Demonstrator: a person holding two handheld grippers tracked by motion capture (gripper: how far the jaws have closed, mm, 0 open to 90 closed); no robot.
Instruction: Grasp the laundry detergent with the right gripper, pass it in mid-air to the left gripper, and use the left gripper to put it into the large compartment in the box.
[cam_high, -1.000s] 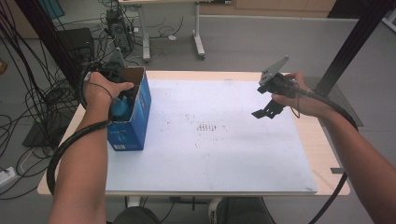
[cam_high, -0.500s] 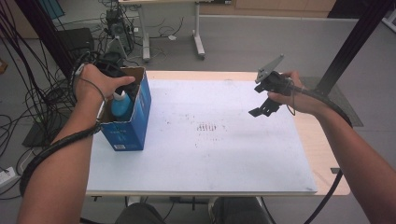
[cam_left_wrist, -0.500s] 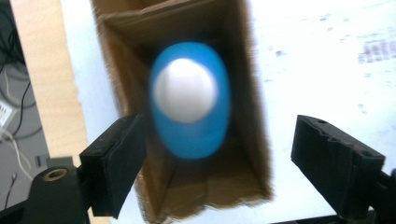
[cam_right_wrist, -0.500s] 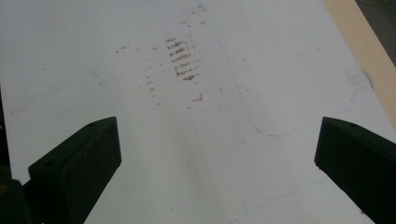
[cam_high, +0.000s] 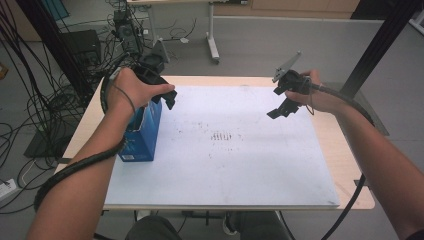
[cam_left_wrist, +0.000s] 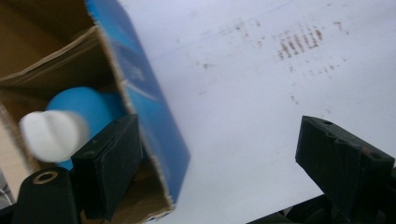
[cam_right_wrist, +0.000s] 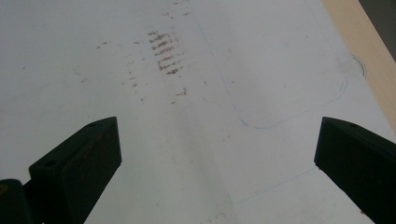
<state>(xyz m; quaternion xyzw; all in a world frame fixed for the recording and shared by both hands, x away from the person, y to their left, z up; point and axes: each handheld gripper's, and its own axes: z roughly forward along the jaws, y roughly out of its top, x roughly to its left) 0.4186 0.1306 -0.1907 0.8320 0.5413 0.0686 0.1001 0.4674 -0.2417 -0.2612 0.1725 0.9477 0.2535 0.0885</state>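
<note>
Obstacle: blue box (cam_high: 142, 132) upright at the white mat's (cam_high: 225, 170) left edge | inside: blue bottle (cam_left_wrist: 81, 105), seemingly | free: mat centre and right, flat, open.

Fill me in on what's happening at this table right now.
A person works with tongs in each hand. The left tongs have just been opening and hang over the open blue cardboard box, nothing between the jaws. Inside the box stands a blue bottle with a white cap. The right tongs hover open and empty over the white mat.
</note>
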